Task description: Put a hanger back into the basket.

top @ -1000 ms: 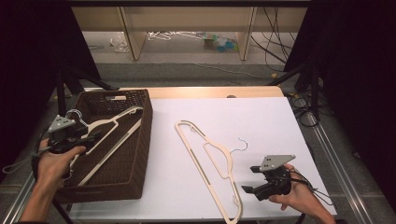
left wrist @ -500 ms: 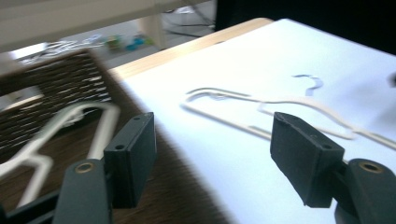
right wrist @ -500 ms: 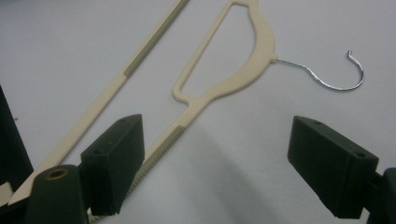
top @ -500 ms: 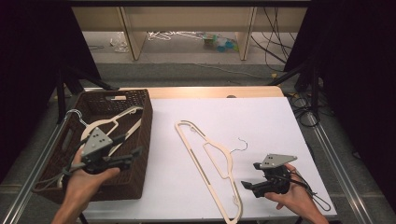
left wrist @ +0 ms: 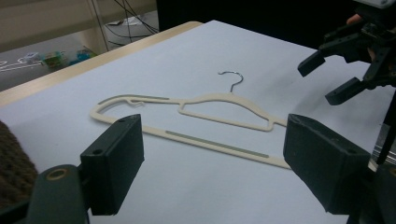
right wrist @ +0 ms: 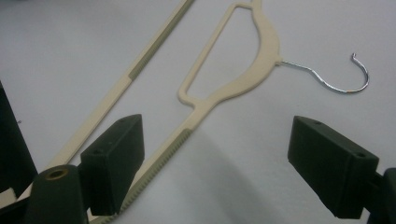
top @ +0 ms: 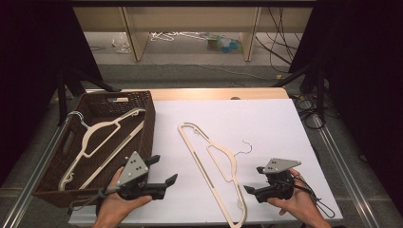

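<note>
Cream plastic hanger (top: 211, 166) with a metal hook lies flat on the white counter (top: 266, 123), between both tools. Left hand-held gripper (top: 164, 173), jaws just opening, empty, sits beside it; right hand-held gripper (top: 254, 179) spread, near it.

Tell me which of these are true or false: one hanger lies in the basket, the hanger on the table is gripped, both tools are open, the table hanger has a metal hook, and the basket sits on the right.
1. One cream hanger lies in the brown wicker basket. True.
2. The hanger on the white table is clamped by a hand-held gripper. False: it lies free on the table, with nothing pressing on it.
3. Both the left hand-held gripper and the right hand-held gripper have their jaws open. True; the left one's jaws have just been opening, with nothing between them.
4. The table hanger has a metal hook. True.
5. The basket sits on the right of the table. False: it is on the left in the high view.
</note>
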The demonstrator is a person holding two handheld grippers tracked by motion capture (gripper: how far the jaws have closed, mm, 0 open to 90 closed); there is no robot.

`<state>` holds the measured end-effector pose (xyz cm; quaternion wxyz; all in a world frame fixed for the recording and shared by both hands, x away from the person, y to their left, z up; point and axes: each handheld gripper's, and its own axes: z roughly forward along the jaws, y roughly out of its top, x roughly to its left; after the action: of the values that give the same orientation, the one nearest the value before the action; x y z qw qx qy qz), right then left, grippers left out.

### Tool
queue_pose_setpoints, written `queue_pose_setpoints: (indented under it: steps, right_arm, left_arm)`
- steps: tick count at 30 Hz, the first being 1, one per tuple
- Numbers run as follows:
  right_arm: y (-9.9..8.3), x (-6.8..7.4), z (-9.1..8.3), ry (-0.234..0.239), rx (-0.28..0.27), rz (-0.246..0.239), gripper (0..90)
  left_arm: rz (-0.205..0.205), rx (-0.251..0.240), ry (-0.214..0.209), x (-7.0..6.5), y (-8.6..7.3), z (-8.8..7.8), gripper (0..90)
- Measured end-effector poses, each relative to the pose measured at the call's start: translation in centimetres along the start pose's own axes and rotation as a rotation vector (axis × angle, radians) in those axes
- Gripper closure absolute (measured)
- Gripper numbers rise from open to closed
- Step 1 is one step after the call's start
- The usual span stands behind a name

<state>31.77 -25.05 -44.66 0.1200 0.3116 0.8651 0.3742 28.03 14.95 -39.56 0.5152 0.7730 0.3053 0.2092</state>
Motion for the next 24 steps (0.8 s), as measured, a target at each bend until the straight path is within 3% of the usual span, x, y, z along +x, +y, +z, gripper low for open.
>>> queue_pose_setpoints:
  steps: [4,7,11,12,14,20,22,24]
  right_arm:
    - [0.0,0.1,0.1,-0.002,0.006,0.005,19.7]
    - [0.0,0.2,0.0,0.004,0.007,0.009,19.9]
    - [0.0,0.2,0.2,0.007,0.011,0.003,20.1]
    - [-0.1,0.3,0.3,-0.003,0.014,0.005,20.1]
    - [0.0,0.4,0.4,0.0,0.025,-0.002,20.1]
    - [0.0,1.1,1.3,-0.016,0.031,-0.01,20.0]
    - [0.1,1.3,1.5,-0.004,0.069,-0.015,20.6]
    - [0.0,1.5,1.9,-0.006,0.073,-0.017,21.0]
  left_arm:
    - [0.005,0.003,-0.031,-1.1,-1.0,0.9,17.9]
    - [-0.018,-0.004,-0.032,-1.6,-1.7,1.4,17.3]
    - [0.008,0.0,-0.012,-1.8,-2.4,1.8,17.3]
    - [0.046,0.016,0.006,-1.8,-2.9,1.9,17.3]
    - [0.021,0.029,-0.005,-1.8,-3.3,2.0,17.3]
    - [0.019,0.032,0.003,-1.9,-3.8,1.9,17.4]
    - [0.019,0.033,0.007,-1.8,-3.8,1.9,17.4]
    - [0.019,0.036,0.007,-1.8,-3.9,1.9,17.4]
